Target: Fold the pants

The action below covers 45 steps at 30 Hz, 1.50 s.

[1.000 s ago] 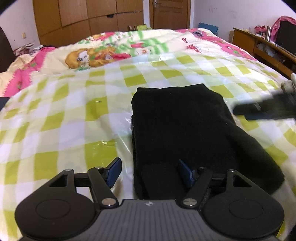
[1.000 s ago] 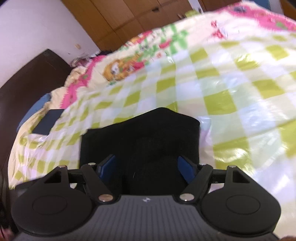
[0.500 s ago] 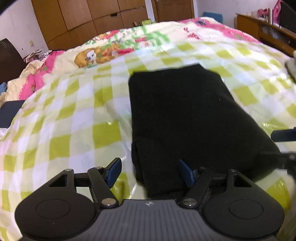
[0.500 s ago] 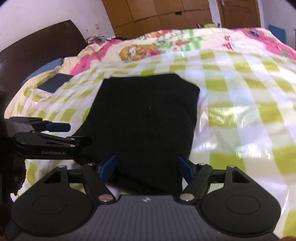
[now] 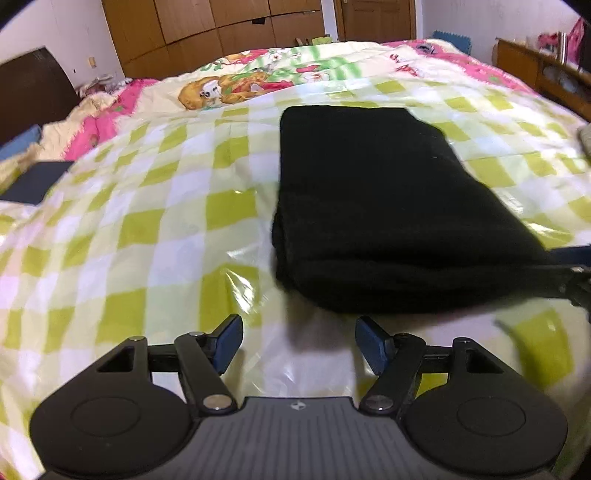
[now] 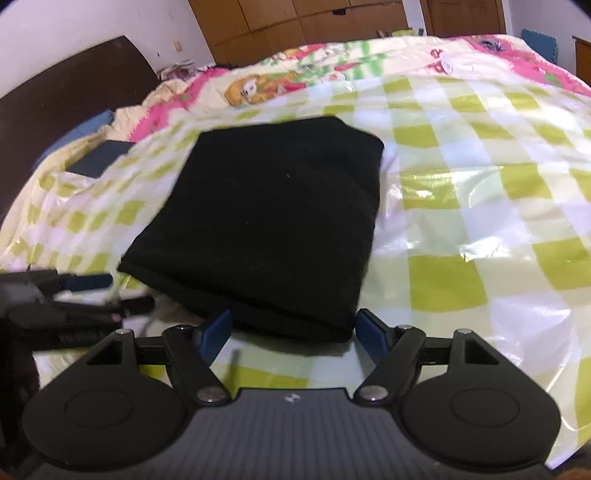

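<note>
The black pants (image 5: 376,199) lie folded into a thick rectangle on the green-and-white checked plastic sheet (image 5: 147,229) over the bed. My left gripper (image 5: 298,345) is open and empty, just short of the fold's near edge and left of its middle. My right gripper (image 6: 293,336) is open and empty, its blue pads (image 6: 216,330) at the near edge of the pants (image 6: 273,218). The left gripper also shows at the left of the right wrist view (image 6: 88,295). The right gripper's fingers show at the right edge of the left wrist view (image 5: 572,266).
A cartoon-print pink quilt (image 5: 240,85) covers the far part of the bed. A dark blue flat object (image 5: 31,181) lies at the left. A dark headboard (image 6: 66,92) stands left, wooden wardrobes (image 5: 221,26) behind, and a wooden desk (image 5: 543,77) at right.
Both grippers have drawn back toward me. The pants' near edge lay between each gripper's open fingers before; now it lies in front of the fingertips. The pants lie as before.
</note>
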Each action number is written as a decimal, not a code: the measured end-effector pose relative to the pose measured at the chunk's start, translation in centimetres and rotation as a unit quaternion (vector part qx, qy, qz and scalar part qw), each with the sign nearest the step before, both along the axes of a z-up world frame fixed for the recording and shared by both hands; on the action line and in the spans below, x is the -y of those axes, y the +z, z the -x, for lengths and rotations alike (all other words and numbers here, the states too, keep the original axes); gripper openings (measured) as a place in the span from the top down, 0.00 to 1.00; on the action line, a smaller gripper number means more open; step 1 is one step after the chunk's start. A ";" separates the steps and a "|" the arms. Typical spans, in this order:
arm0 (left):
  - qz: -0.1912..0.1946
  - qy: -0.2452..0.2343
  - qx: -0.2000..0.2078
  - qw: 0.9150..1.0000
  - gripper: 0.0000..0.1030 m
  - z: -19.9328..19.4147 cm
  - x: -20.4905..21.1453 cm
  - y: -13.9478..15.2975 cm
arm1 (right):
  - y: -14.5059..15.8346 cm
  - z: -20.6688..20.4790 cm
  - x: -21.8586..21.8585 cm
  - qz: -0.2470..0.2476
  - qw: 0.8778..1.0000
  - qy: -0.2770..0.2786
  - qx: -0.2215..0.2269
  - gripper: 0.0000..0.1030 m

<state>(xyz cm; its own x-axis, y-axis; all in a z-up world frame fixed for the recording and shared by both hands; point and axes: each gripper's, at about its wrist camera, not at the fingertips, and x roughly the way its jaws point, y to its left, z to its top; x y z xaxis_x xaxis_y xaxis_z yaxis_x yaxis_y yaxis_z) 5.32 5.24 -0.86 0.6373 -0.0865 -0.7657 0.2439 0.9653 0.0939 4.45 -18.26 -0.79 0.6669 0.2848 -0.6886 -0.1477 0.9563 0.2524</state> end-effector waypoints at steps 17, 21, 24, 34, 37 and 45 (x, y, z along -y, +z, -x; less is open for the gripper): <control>0.046 0.033 0.023 0.998 0.20 3.7 2.5 0.5 | -0.3 2.9 -1.1 -0.016 1.000 -0.009 0.016 0.27; 0.055 0.040 0.034 0.997 0.16 4.4 2.5 0.9 | -0.1 3.6 -1.3 -0.019 1.000 -0.008 0.021 0.27; 0.055 0.044 0.042 0.997 0.12 4.9 2.5 1.0 | -0.1 4.0 -1.1 -0.020 1.000 -0.012 0.020 0.27; 0.036 0.050 0.049 0.997 0.03 5.5 2.9 0.9 | -0.3 4.4 -0.9 -0.019 1.000 -0.015 0.013 0.27; 0.036 0.050 0.049 0.997 0.02 5.6 2.8 0.8 | -0.4 4.5 -0.9 -0.020 1.000 -0.018 0.011 0.27; 0.032 0.052 0.047 0.997 0.01 5.6 2.9 0.7 | -0.6 4.4 -0.9 -0.021 1.000 -0.018 0.005 0.27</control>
